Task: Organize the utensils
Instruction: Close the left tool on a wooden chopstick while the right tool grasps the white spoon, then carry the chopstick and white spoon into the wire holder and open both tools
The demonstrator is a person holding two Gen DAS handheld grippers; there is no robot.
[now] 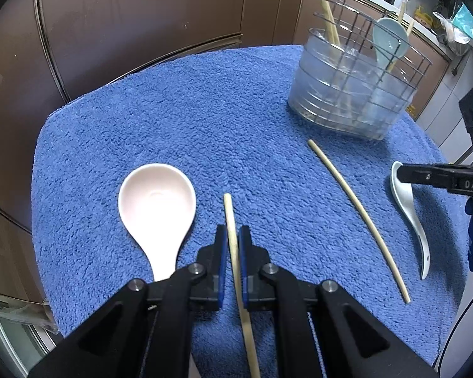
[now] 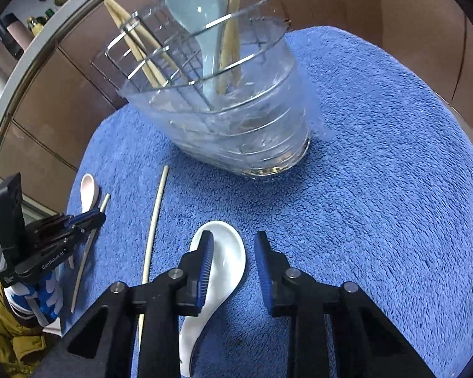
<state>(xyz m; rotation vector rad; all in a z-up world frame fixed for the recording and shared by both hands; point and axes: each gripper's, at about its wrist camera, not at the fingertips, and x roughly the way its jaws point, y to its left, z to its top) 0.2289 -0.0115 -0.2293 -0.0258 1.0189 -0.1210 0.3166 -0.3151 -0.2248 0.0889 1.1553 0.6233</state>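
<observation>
The left gripper is clamped on a chopstick whose long axis runs along the fingers. The right gripper is spread apart above the white spoon, which lies lengthwise under its left finger and off-centre.

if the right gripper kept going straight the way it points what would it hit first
Probably the utensil holder. The right gripper is open over the white spoon, whose bowl lies under the left finger, and ahead there is only blue towel until the holder. If it angles downward, it may meet the towel first; depth is unclear.

Lettering showing on both black two-finger grippers

Right gripper is showing "DAS"; left gripper is bearing, seemingly, "GenRobot.AI".
</observation>
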